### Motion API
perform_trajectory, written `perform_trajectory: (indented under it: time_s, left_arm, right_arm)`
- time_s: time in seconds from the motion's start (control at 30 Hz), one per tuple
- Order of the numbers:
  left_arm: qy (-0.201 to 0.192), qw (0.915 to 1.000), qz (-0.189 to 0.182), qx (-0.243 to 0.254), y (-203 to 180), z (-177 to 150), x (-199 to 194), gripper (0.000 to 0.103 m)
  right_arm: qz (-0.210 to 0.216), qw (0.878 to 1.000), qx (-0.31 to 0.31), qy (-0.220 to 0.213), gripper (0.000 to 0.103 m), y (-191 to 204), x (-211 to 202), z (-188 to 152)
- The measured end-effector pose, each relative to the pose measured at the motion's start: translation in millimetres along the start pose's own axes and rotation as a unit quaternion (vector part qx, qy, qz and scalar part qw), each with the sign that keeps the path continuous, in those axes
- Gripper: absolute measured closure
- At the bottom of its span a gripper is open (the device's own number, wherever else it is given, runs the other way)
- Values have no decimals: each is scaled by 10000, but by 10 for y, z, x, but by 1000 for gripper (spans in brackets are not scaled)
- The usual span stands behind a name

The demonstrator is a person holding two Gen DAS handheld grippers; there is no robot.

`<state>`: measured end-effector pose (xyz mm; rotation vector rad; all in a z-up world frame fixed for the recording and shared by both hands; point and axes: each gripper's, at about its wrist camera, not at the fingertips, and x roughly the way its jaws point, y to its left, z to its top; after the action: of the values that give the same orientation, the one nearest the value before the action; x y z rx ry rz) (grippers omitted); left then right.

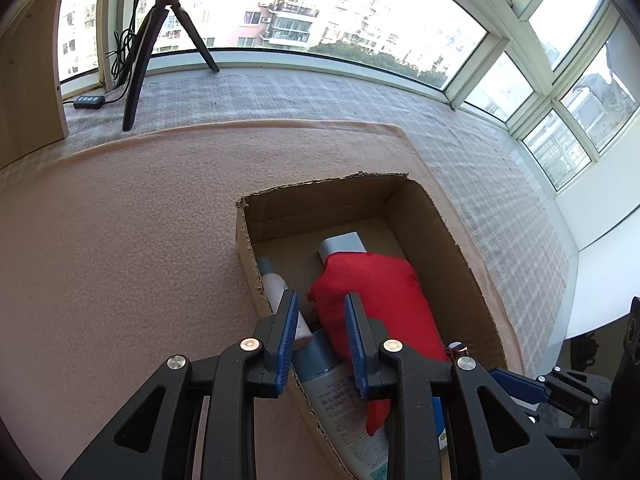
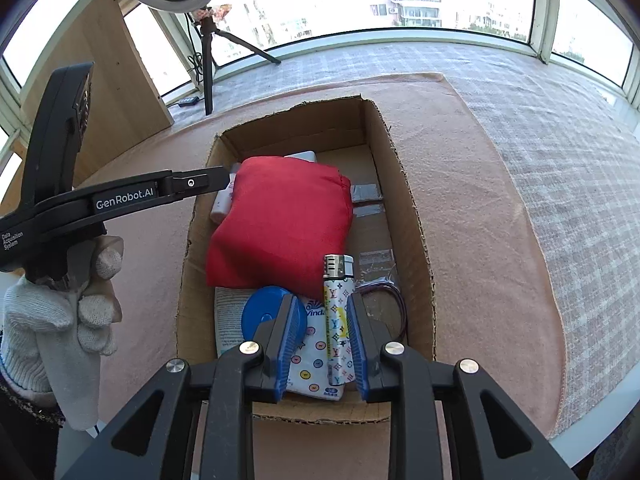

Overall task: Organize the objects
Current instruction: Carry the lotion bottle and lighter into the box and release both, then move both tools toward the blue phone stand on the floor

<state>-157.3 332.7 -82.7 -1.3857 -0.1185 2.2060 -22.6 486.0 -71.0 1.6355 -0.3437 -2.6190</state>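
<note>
Clearly, most of the sorting is already being contained by the open brown cardboard box, which is sitting on a pink fleece cloth spread over the tabletop.

At the left, a white-gloved hand is being seen around the handle of the left claw, whose fingers are being held apart over the box's near-left wall with nothing between them. Under them a slim white tube is lying against that wall, with a grey printed bottle beside it. If this claw is lowered carelessly, the torn cardboard edge could be caught and the whole box dragged across the cloth.

In the middle, a red fabric pouch is lying over a pale grey flat case and part of the bottle; being soft and rounded, it could be nudged so that it slides and shifts whatever is underneath.

Further right, the right claw is being held apart too, gripping nothing. Between its fingers in the wrist view are showing a round blue plastic disc, a white tissue packet printed with coloured buttons, and a patterned lighter with a metal top lying on the packet. Because the lighter is smooth and resting on a soft packet, it could be tipped off or pinched together with the packet if the fingers are closed off-centre. A thin purple cord is lying just beside it and could be snagged.
</note>
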Motion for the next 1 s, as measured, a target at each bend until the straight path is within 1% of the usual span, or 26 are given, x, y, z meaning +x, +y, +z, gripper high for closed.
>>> perform_trajectory:
  time_s: [0.23, 0.33, 0.37, 0.5, 0.7, 0.9, 0.97, 1.0]
  left_arm:
    - [-111, 9999, 31, -85, 123, -75, -202, 77]
    - [-166, 9996, 99, -187, 244, -141, -337, 77]
    - [-191, 9994, 161, -222, 294, -167, -387, 77]
    - [-322, 9977, 511, -295, 512, -271, -624, 77]
    - [-454, 9933, 967, -448, 934, -464, -1000, 76]
    - [-577, 9874, 1264, -763, 1435, -674, -1335, 62]
    - [-620, 9848, 1329, -926, 1643, -753, -1440, 50]
    - [-636, 9836, 1361, -1001, 1743, -787, -1489, 48]
  right_arm:
    - [87, 9999, -96, -61, 78, 118, -34, 25]
    - [194, 9996, -179, -93, 73, 236, -27, 38]
    - [230, 9995, -218, -98, 71, 284, -20, 46]
    - [343, 9984, -423, -134, 68, 516, 19, 93]
    - [611, 9962, -599, -161, 62, 891, 122, 211]
    - [785, 9916, -1002, -234, 61, 1414, 244, 325]
    - [956, 9893, -1079, -230, 60, 1595, 293, 371]
    - [1048, 9880, -1109, -221, 60, 1686, 324, 396]
